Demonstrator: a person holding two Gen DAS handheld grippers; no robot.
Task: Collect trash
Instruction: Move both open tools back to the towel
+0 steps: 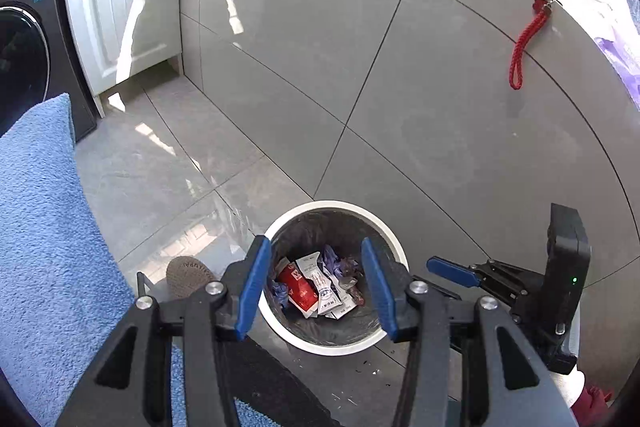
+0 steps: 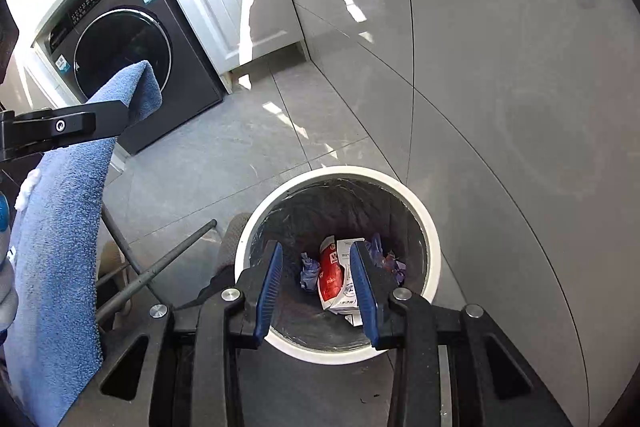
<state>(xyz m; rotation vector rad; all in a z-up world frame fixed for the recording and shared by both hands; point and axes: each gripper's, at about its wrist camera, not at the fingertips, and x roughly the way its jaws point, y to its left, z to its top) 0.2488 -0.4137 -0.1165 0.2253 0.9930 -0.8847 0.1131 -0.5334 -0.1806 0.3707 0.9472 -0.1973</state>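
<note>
two empty grippers, left gripper point(image 1: 316, 285) and right gripper point(image 2: 318, 291), hang spread wide above the white bin point(image 2: 430, 227) of wrappers point(image 2: 334, 279), blue towel point(image 2: 60, 227) beside, washing machine point(image 2: 132, 67) beyond.

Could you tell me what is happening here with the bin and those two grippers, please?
A person is collecting trash with a pair of hand-held tongs. Both the left tongs and the right tongs hang open and empty above a white trash bin that stands on the grey tiled floor by the wall. Inside the bin lie a red packet, white wrappers and crumpled purple scraps. A blue towel hangs to the left, with a washing machine behind it.
</note>
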